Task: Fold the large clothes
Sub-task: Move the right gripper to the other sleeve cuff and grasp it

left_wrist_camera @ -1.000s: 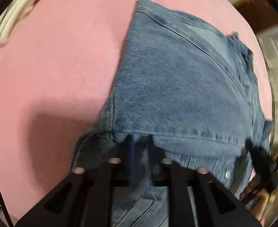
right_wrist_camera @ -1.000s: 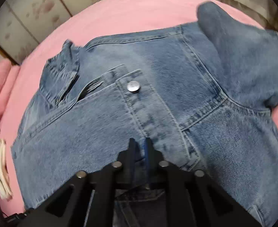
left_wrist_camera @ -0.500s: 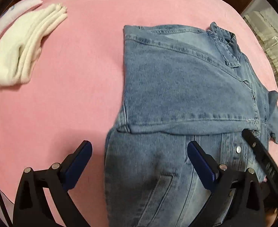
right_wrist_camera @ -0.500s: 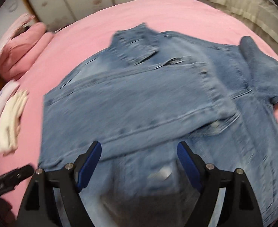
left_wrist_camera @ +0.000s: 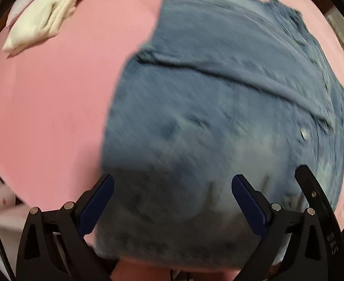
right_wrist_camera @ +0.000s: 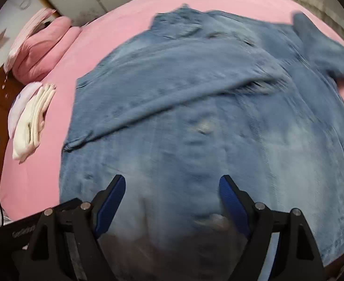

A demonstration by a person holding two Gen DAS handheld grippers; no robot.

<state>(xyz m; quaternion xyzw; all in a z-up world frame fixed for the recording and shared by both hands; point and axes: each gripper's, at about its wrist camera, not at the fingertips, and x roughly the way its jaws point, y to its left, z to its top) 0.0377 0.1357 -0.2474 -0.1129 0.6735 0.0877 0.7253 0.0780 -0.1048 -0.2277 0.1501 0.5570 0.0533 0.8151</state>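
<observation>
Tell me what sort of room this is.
Probably a bedroom: the denim jacket lies on a bed with a pink sheet, a pink pillow sits at its far corner, and folded white laundry lies beside the jacket.

The left claw (left_wrist_camera: 172, 185) points almost straight down, its blue-padded jaws spread wide with nothing gripped. The right claw (right_wrist_camera: 172, 185) tilts steeply downward, likewise parted (slightly narrower) and gripping nothing.
</observation>
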